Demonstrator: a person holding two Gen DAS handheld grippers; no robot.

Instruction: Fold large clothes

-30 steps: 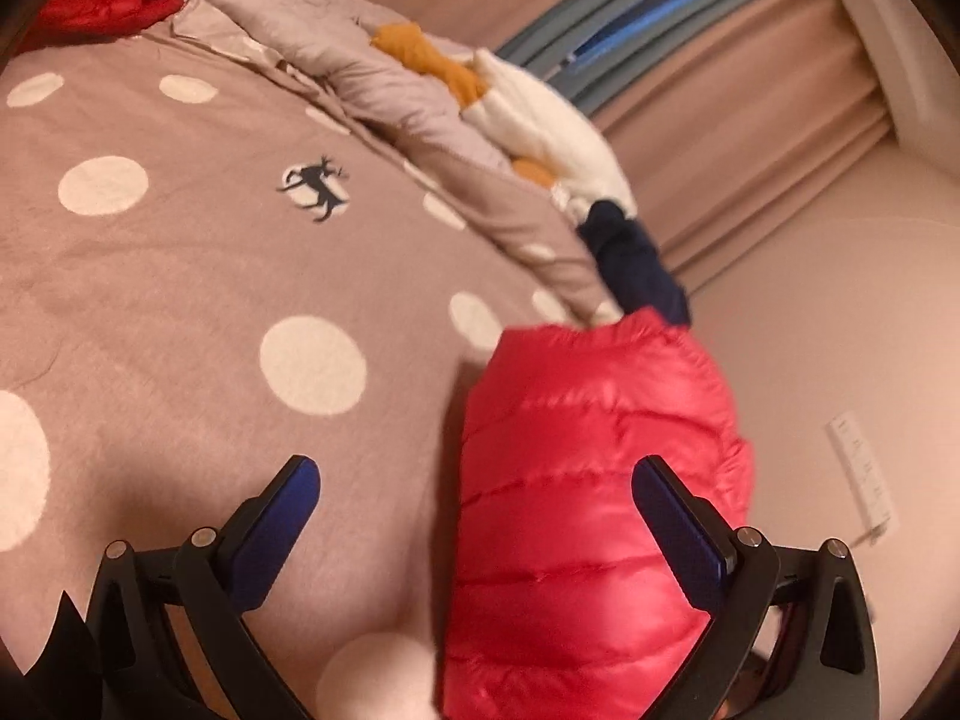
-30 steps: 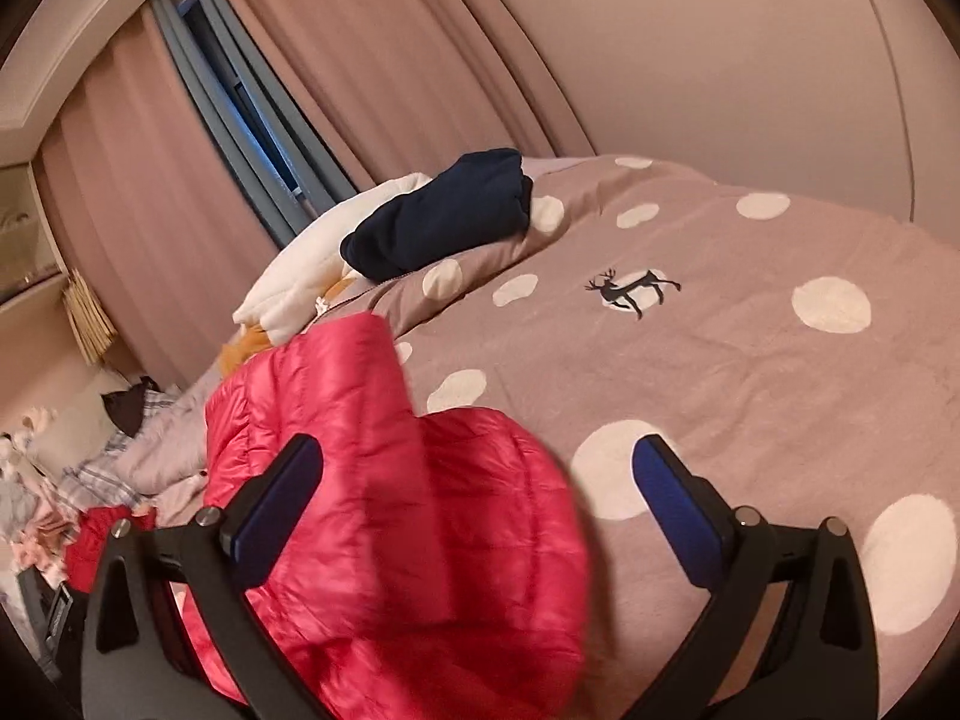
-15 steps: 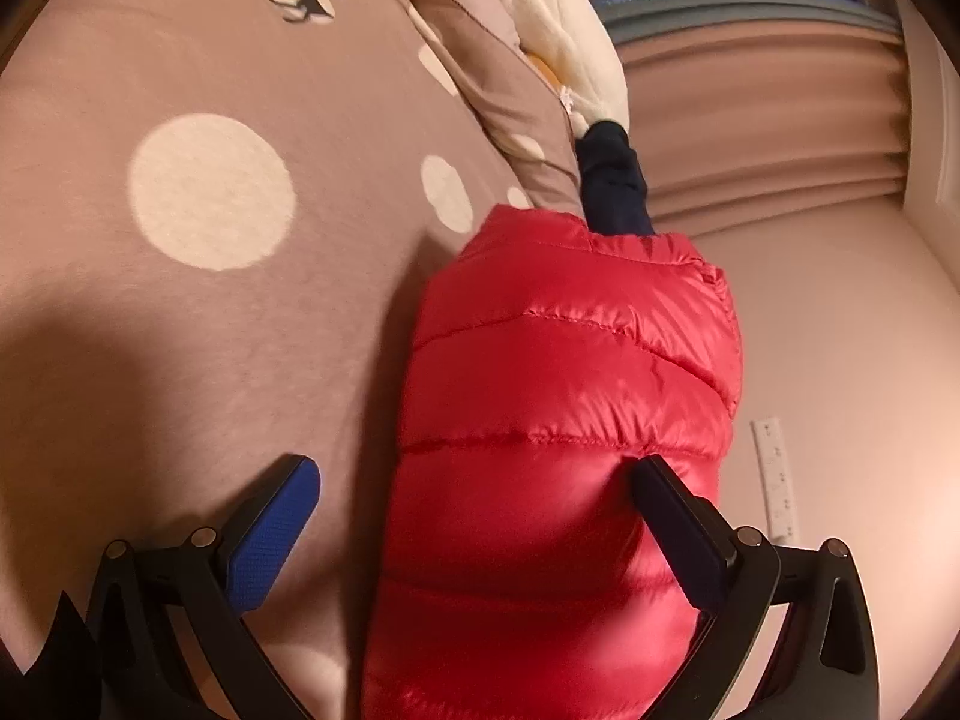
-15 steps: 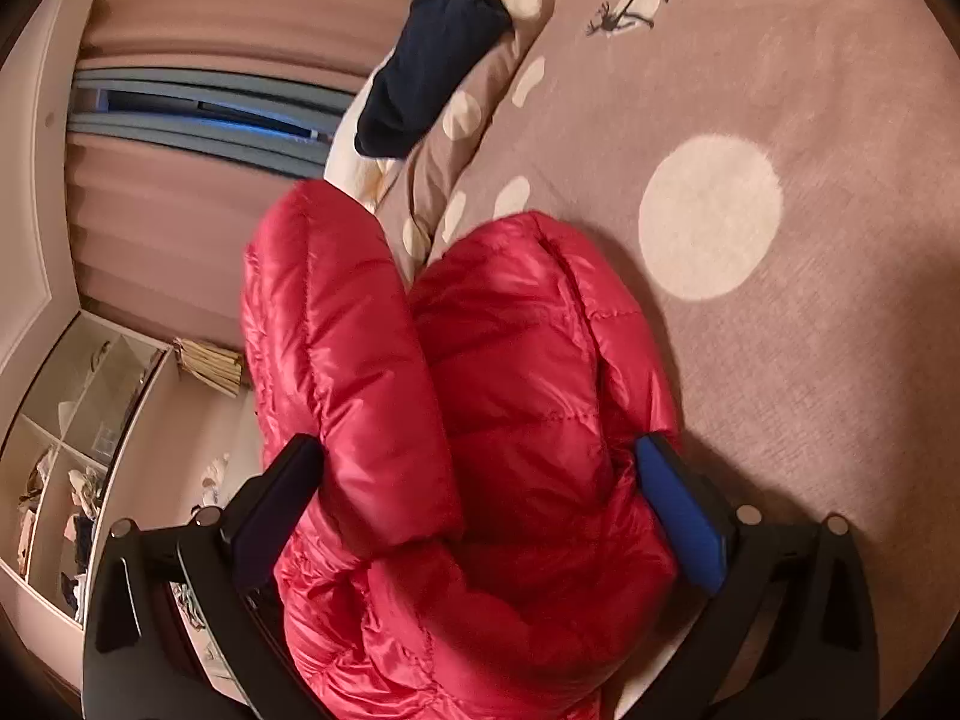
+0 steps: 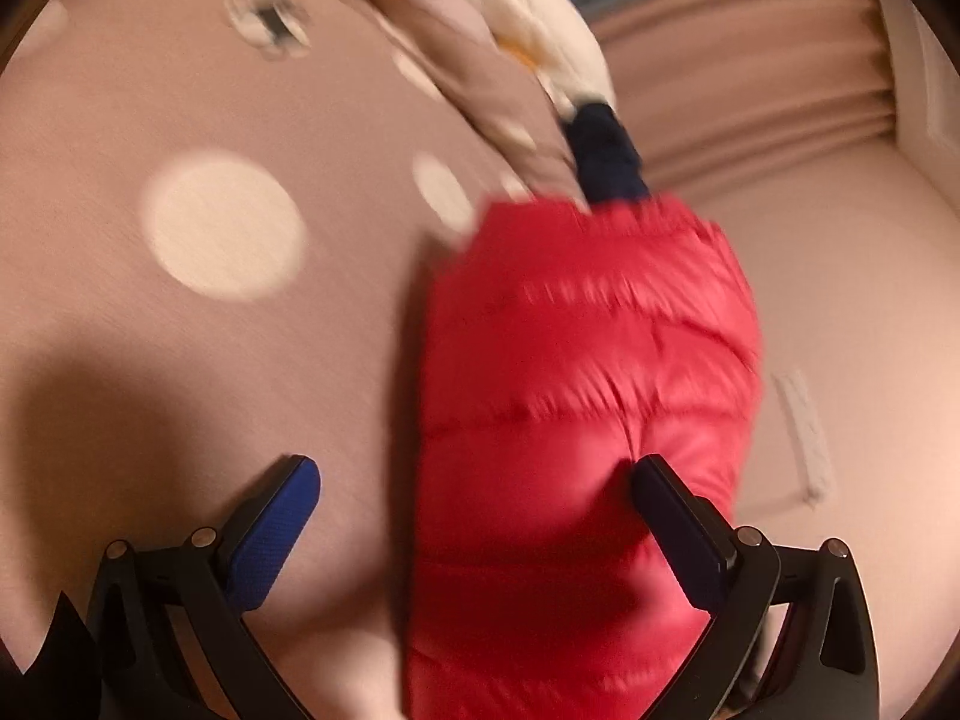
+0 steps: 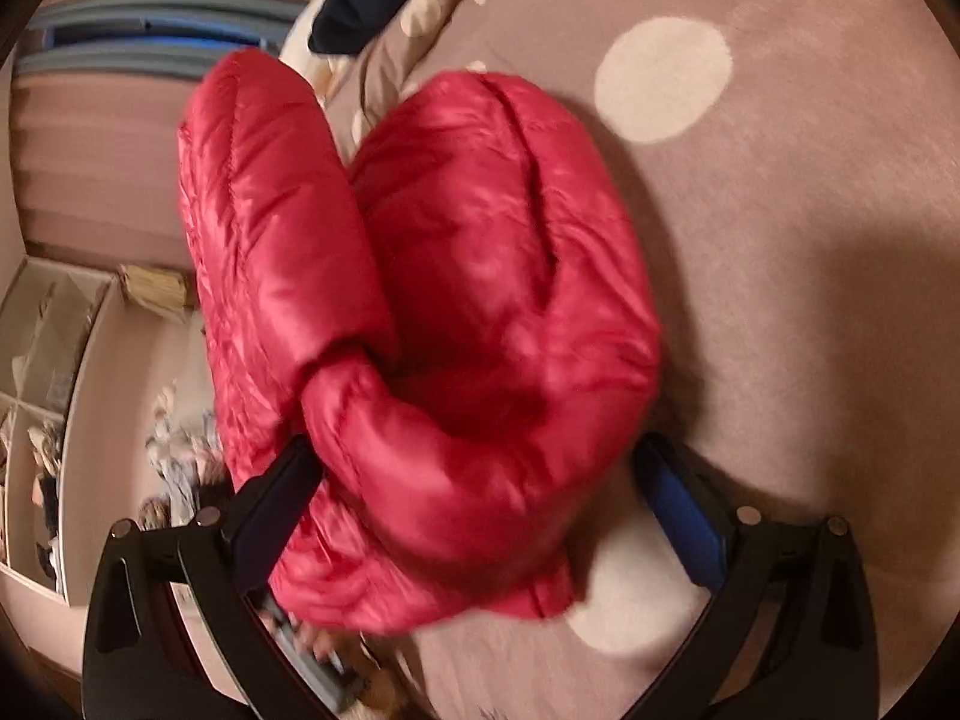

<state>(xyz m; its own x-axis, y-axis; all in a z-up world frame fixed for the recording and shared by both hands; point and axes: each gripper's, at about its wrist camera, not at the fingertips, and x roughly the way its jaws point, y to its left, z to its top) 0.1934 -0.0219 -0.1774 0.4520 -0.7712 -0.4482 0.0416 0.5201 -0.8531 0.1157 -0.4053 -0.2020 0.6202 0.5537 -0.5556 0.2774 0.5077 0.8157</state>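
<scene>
1. Bed (image 5: 180, 360): covered by a mauve spread printed with large cream dots and a small dark deer motif (image 5: 270, 24).
2. Red puffer jacket (image 5: 576, 420): lies directly on the spread at the bed edge, bunched into quilted folds (image 6: 480, 312).
3. Rumpled duvet ridge (image 5: 468, 72): lies beyond the jacket's far end.
4. Navy garment (image 5: 606, 156): rests on the ridge, touching the jacket's far end.
5. White and orange fabric (image 5: 540, 42): lies farther along the ridge from the jacket.
</scene>
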